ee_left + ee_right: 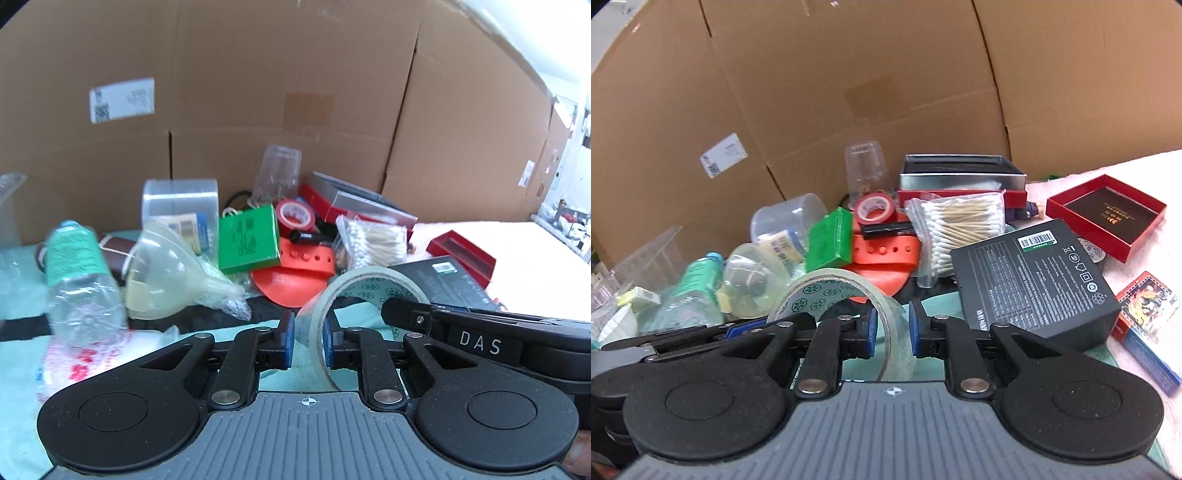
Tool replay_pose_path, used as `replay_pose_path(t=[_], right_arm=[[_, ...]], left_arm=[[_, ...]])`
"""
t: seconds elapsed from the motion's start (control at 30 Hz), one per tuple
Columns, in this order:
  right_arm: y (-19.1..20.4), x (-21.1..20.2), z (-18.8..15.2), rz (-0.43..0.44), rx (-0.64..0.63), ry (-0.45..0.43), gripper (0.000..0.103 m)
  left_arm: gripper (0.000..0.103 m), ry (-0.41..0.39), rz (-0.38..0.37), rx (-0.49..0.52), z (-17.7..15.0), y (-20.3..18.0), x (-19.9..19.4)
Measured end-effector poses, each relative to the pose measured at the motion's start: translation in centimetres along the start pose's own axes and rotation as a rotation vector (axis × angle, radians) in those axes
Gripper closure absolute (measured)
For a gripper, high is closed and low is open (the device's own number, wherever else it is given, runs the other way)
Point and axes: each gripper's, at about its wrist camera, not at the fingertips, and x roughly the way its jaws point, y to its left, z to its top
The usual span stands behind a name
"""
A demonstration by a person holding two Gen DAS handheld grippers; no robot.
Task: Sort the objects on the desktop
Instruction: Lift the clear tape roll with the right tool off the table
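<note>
Both grippers have hold of the same roll of clear tape [365, 291], the one with green emblems printed on its inner core. The left gripper [308, 341] has its blue pads closed on one side of the ring, and the right gripper [891, 334] is clamped on the opposite wall, so the roll hangs between the two tools just above the teal cloth [18, 369].

Behind it the pile runs along the cardboard wall [849, 92]. A clear round tub [786, 221] lies on its side with a small printed carton [781, 247] showing through it. An open red box [1108, 218] sits on the pale pink cloth, showing only its dark printed liner. A silver-sided box [960, 177] stands at the back over a red base; I can't tell what it holds. A clear plastic cup [866, 170] stands upside down beside it, and a bag of cotton swabs [960, 232] leans in front.

Just beyond the tape lies a flat black box [1034, 280] with white print and a barcode label, close against the right gripper's outer finger. An orange-red plastic piece with a holed strap [882, 258] lies straight ahead, with a green box [827, 240], a red tape roll [875, 208] and a small black tube [886, 229] around it. To the left are a translucent funnel [166, 269] and an empty water bottle with a green label [77, 273]. A colourful card pack [1148, 306] lies at far right.
</note>
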Motion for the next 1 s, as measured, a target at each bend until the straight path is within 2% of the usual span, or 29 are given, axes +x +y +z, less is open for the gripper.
replay_pose_path(t=[0.27,0.57,1.0], right_arm=[[3.0,-3.2,0.2,0.051,-0.044,-0.061,0.083],[8.7,-6.0,1.0,0.122,-0.132,-0.129,0.083],[19.3,-6.0,1.6,0.261,-0.252,-0.168,0.082]], left_arm=[[0.09,-0.087,0.024,-0.01,-0.1,0.7,-5.1],[0.09,-0.203,0.074,-0.04,0.1,3.3,-11.2],[0.09,-0.322,0.216,-0.101,0.5,10.8,-18.3]])
